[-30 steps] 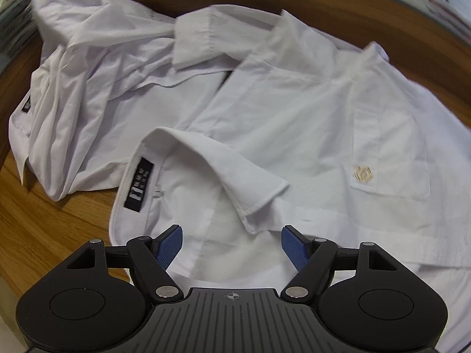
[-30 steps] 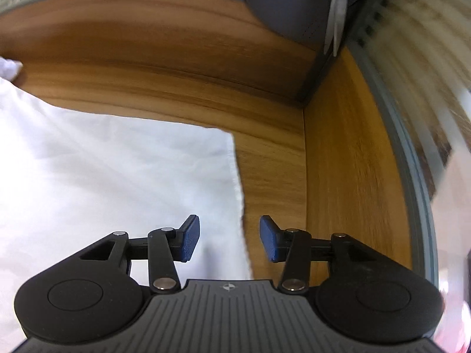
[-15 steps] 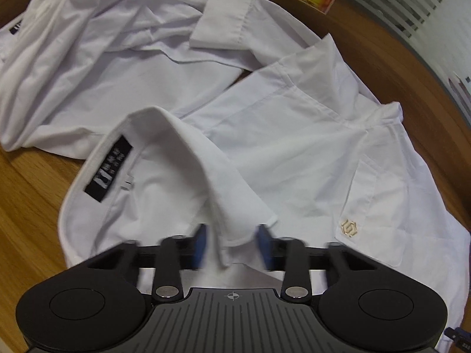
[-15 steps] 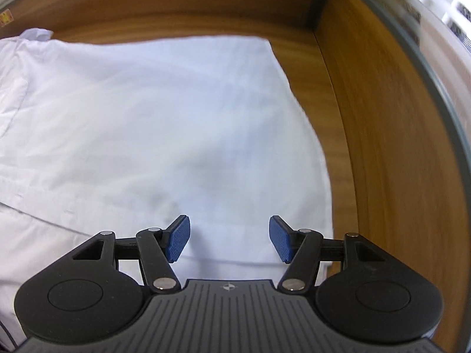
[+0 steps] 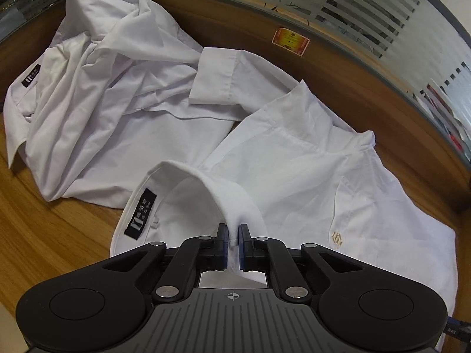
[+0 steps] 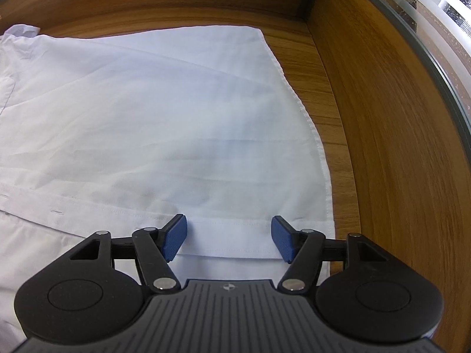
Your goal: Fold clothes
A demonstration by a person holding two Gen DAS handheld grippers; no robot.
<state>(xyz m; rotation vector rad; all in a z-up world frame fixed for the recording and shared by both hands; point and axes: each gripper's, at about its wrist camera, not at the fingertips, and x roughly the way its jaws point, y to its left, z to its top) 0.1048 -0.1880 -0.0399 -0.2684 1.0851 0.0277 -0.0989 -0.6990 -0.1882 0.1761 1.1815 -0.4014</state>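
Left gripper (image 5: 233, 235) clamped on shirt (image 5: 309, 158) collar (image 5: 206, 182). Right gripper (image 6: 229, 236) spread wide over hem (image 6: 235, 253), gripping nothing. Setup step probably; next likely needs pinching hem.

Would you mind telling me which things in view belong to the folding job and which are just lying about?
Part of the job:
- near white shirt, its collar pinched by the left gripper
- its hem, with the open right gripper over it

Lying about:
- crumpled second white shirt
- red and gold sticker
- wooden table
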